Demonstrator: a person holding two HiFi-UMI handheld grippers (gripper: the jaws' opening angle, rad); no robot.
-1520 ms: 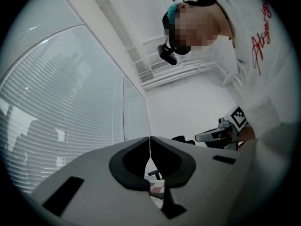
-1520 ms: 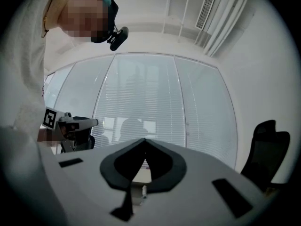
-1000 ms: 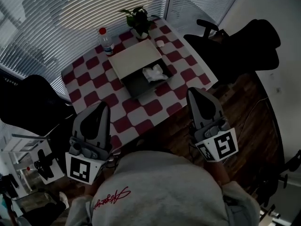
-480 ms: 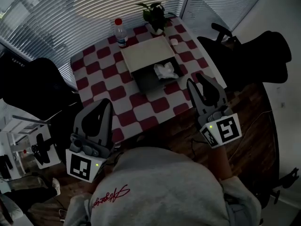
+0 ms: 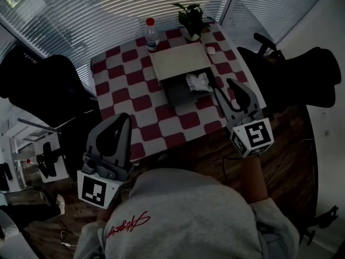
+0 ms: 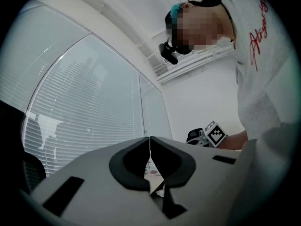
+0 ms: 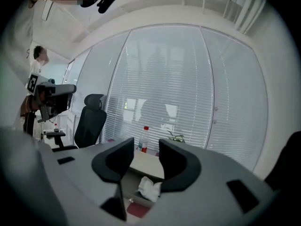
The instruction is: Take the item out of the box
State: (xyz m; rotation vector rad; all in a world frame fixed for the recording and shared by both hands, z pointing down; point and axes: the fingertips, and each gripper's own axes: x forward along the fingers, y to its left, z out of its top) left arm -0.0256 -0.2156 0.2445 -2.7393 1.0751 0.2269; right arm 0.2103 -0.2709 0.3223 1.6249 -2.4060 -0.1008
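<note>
— Crumpled white item (image 5: pixel 198 82): out yet?
— Not yet. Lying in open box (image 5: pixel 171 92) on checkered table (image 5: pixel 124 80). Right gripper (image 5: pixel 223 88) near it, just spread wide, gripping nothing. Left gripper (image 5: pixel 124 121) closed, empty, well back.
— Unclear?
— Item's material; box's dark interior.

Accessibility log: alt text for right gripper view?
The right gripper, its fingers just opened and empty, points at a crumpled white item in an open box on a checkered table. A bottle and plant stand behind.
</note>
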